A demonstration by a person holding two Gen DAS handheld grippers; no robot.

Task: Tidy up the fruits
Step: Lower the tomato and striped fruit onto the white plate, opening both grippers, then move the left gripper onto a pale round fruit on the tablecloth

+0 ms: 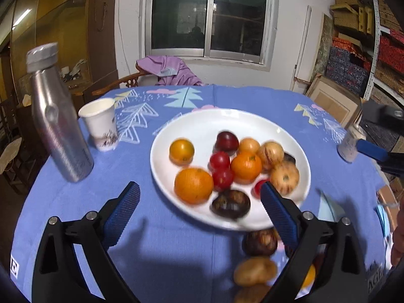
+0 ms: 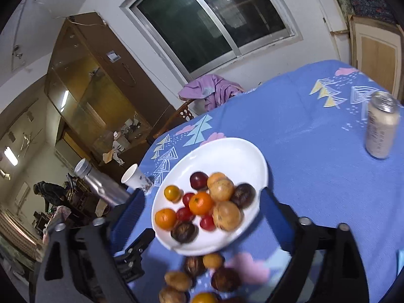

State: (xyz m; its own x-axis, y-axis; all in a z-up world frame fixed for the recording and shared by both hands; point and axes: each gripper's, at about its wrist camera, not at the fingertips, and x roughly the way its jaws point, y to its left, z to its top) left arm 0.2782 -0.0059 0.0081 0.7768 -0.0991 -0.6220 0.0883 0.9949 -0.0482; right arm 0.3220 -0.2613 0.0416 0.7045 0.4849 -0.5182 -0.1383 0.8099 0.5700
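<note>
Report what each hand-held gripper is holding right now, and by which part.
Nothing is held. The left hand-held gripper and the right hand-held gripper both stand open above the plate of fruit, with no pad pressing on anything.

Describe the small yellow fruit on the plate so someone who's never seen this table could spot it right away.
Find the white plate in the middle of the blue tablecloth. The other fruit on it is bunched together on the side away from the paper cup; the yellow fruit sits a little apart on the side nearer that cup. It is golden yellow, paler than the oranges, and smaller.
</note>
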